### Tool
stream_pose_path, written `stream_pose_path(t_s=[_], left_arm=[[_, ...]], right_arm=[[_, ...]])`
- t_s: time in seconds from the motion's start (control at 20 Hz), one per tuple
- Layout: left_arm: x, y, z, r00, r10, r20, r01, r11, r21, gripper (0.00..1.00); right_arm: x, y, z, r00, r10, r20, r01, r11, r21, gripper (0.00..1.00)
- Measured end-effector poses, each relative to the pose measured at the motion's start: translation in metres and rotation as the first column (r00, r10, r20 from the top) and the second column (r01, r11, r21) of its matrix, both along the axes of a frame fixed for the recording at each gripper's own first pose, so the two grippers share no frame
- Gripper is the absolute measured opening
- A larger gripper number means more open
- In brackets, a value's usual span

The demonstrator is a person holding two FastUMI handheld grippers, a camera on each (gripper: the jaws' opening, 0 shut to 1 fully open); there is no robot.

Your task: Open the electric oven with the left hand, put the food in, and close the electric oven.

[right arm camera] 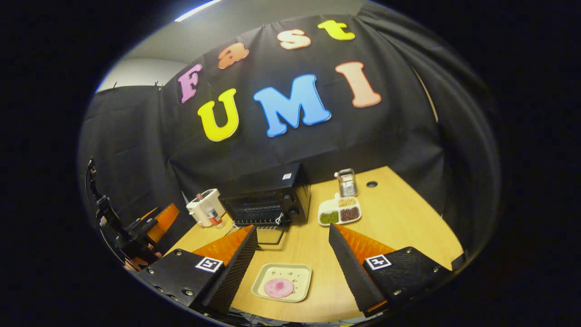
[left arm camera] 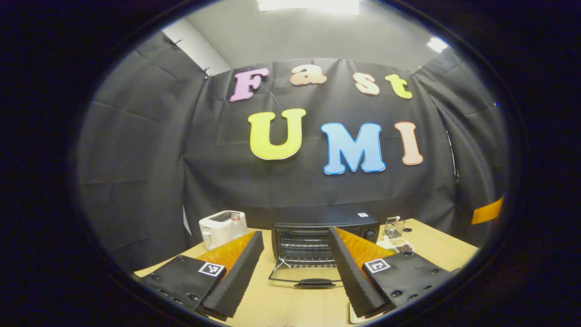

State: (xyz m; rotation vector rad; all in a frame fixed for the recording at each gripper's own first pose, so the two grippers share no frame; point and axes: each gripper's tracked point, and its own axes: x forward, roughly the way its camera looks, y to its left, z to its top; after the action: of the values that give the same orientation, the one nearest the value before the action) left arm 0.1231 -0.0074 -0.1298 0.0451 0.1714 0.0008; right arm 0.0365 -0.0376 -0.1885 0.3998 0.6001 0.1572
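Your left gripper (left arm camera: 295,272) has its jaws released, with the electric oven (left arm camera: 324,234) straight ahead between them, door (left arm camera: 304,277) dropped open flat on the worktop (left arm camera: 290,304). Your right gripper (right arm camera: 292,268) is also released, holding nothing; the food (right arm camera: 279,287) sits on its tray (right arm camera: 282,282) between those jaws, oven farther ahead, slightly left. Toaster (left arm camera: 221,228) beyond the left finger.

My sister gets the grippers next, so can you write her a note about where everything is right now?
Left gripper: open, empty, aimed at the oven.
Right gripper: open, empty, over the plate holding the pink food.
Oven at the table's back; its door is already folded down flat.
Done: opening.
Left: put the food inside, then close the door.
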Motion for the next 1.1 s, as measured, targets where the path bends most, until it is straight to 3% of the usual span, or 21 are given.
stream_pose_path(t_s=[0.15, 0.35, 0.55, 0.75, 1.1], left_arm=[[-0.031, 0.013, 0.02, 0.999, 0.04, 0.018, -0.041, 0.999, 0.026, 1.0], [-0.067, 0.022, 0.036, 0.995, 0.096, 0.023, -0.097, 0.995, 0.039, 1.0], [-0.091, 0.027, 0.052, 0.991, 0.129, 0.045, -0.131, 0.991, 0.037, 1.0], [-0.1, 0.034, 0.056, 0.988, 0.144, 0.056, -0.146, 0.988, 0.041, 1.0], [-0.1, 0.057, 0.054, 0.983, 0.175, 0.051, -0.177, 0.983, 0.046, 1.0]], right_arm=[[-0.004, 0.003, -0.036, 0.991, 0.059, -0.118, -0.051, 0.996, 0.074, 0.98], [-0.022, 0.008, -0.072, 0.953, 0.141, -0.269, -0.099, 0.982, 0.162, 0.95], [-0.03, 0.025, -0.111, 0.891, 0.228, -0.392, -0.182, 0.972, 0.15, 0.94], [-0.031, 0.048, -0.142, 0.83, 0.293, -0.474, -0.199, 0.95, 0.239, 0.85], [-0.039, 0.054, -0.205, 0.722, 0.294, -0.626, -0.212, 0.956, 0.204, 0.86]])
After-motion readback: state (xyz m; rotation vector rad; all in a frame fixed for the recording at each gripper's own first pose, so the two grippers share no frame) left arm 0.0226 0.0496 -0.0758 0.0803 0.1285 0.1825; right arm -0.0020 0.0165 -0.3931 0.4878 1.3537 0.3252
